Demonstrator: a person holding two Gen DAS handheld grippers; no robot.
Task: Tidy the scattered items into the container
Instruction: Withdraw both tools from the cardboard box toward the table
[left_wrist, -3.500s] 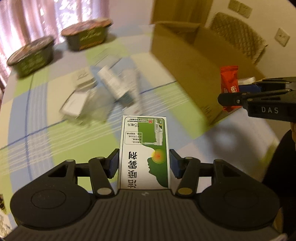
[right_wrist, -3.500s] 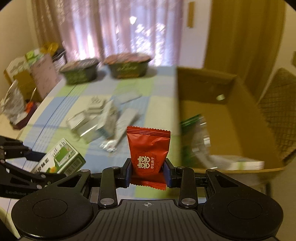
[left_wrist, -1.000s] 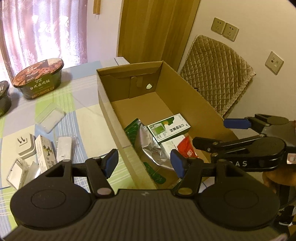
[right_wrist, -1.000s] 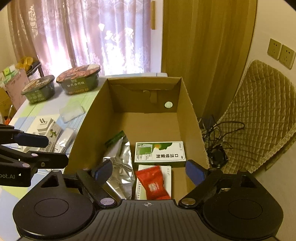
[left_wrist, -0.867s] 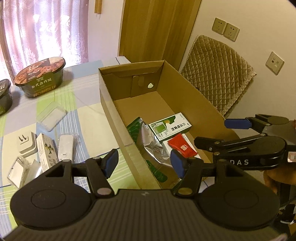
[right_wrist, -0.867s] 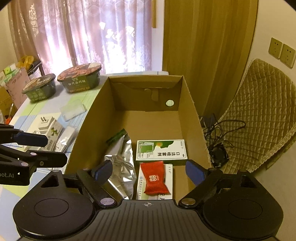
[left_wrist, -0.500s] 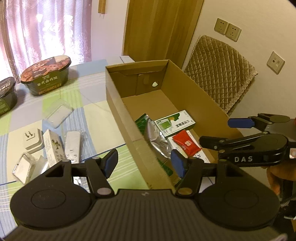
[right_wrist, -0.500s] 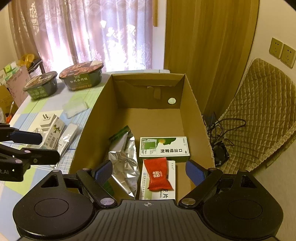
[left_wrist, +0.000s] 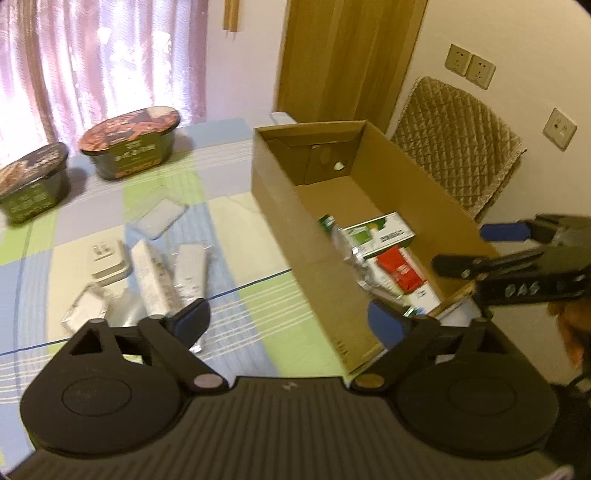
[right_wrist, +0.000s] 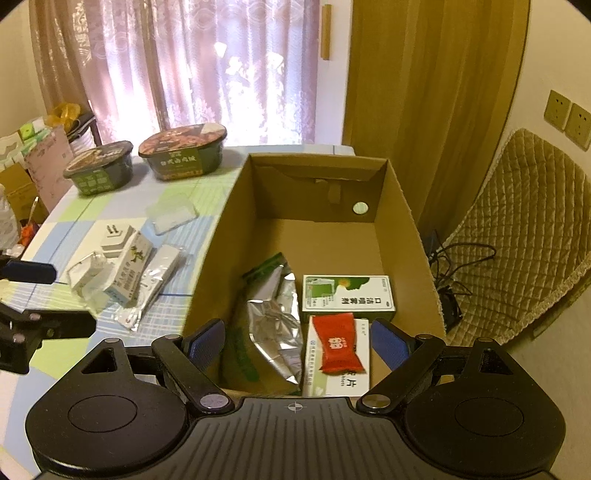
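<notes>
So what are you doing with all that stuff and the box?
A person is tidying with two handheld grippers. Both the left gripper and the right gripper are open and empty. The red candy packet and green medicine box lie in the cardboard box. Several small packets wait on the table.

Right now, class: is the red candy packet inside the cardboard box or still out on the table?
Inside. The red candy packet lies flat on a white box within the cardboard box, free of both open grippers.
</notes>
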